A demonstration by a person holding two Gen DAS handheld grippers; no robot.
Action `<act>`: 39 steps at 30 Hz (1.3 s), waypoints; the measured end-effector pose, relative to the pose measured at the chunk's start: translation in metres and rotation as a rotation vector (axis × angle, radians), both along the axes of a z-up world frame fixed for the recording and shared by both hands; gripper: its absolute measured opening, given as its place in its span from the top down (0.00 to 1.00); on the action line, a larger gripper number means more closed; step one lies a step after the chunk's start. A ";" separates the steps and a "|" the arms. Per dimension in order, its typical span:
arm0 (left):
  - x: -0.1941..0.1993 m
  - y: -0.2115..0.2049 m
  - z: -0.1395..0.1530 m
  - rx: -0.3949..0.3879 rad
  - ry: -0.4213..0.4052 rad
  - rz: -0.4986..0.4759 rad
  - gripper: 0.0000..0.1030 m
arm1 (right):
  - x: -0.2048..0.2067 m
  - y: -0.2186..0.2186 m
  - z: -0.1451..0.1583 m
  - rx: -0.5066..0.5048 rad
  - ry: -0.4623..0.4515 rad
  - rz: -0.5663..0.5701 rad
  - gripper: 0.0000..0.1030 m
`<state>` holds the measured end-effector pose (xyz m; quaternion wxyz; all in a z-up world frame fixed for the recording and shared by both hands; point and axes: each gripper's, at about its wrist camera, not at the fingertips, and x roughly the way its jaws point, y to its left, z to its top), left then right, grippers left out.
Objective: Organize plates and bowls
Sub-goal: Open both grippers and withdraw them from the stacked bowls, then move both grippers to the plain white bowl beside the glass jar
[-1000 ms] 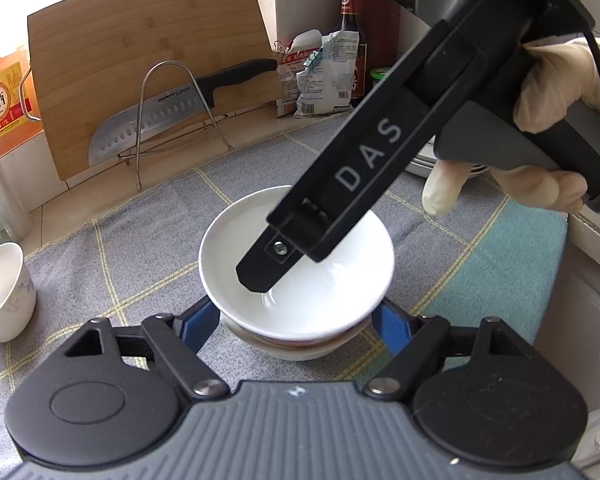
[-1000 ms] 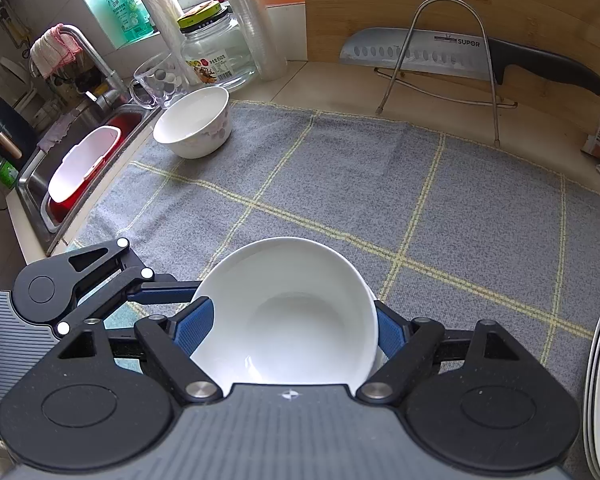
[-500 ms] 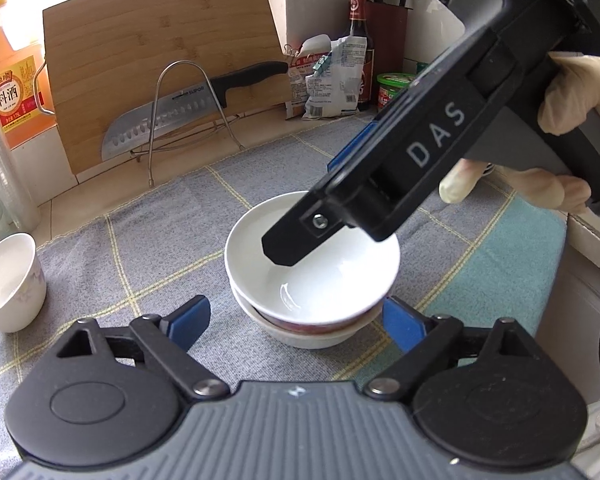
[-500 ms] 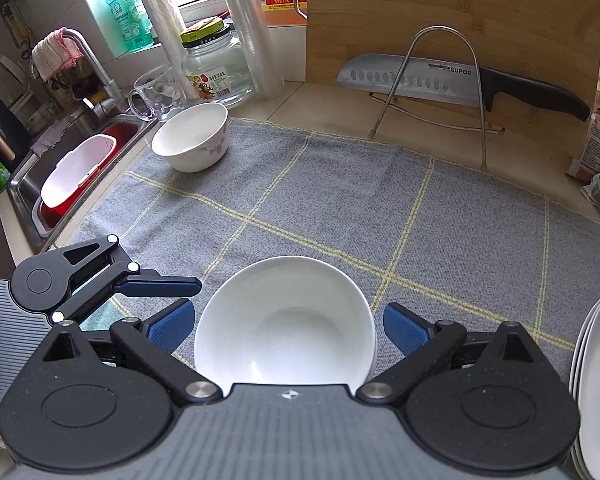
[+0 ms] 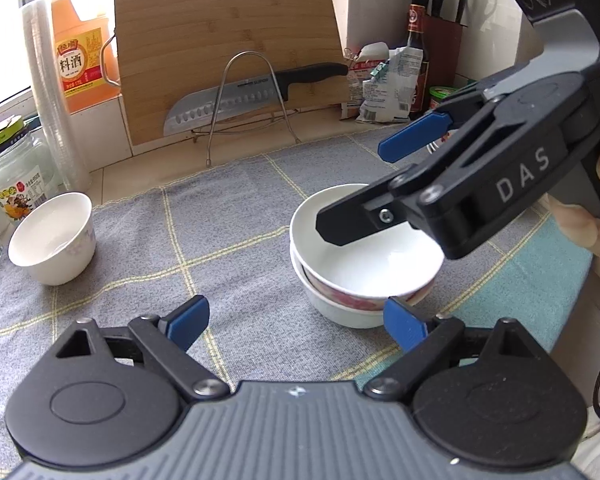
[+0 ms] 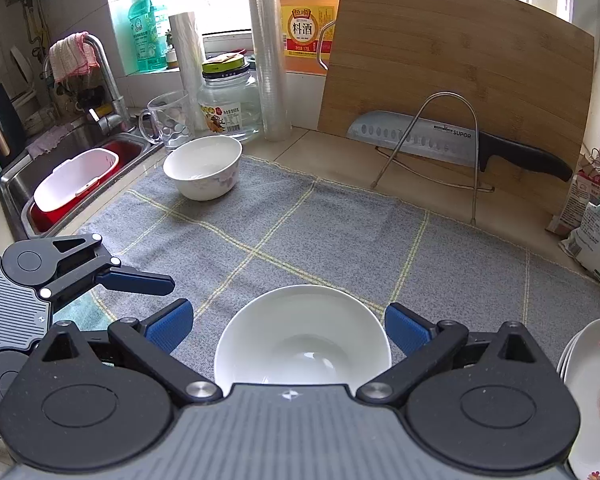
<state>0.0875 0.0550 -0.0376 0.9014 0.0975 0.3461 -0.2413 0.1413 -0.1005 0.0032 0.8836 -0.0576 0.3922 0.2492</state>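
**Both grippers open around the stacked bowls**

The left gripper (image 5: 296, 322) stands wide, its blue pads clear of everything; its jaws have just been opening, and nothing sits between them but the grey cloth (image 5: 228, 216). Just ahead of its right pad rests the bowl stack (image 5: 364, 280): a white bowl nested in a lower one with a red pattern on its side, both on the cloth covering the tabletop. The stack lies a little right of this gripper's centre line.

The right gripper (image 6: 288, 326) is also spread to its full width, jaws just opened, with the top bowl (image 6: 302, 336) lying between the pads, touched by neither. In the left wrist view this gripper reaches in from the right, one black finger hanging over the bowl's mouth, a gloved hand (image 5: 588, 224) behind it.

Far ahead and left of both grippers a second bowl (image 6: 203, 166) stands alone near the cloth's edge. Plates (image 6: 592, 392) are stacked at the right gripper's right side. Beyond, a knife (image 6: 452, 142) leans on a wire stand against a cutting board (image 6: 452, 68).
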 end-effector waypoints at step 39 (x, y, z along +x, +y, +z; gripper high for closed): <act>0.105 0.227 -0.009 0.044 -0.048 0.227 0.05 | 0.052 0.204 -0.070 -0.114 0.077 -0.070 0.00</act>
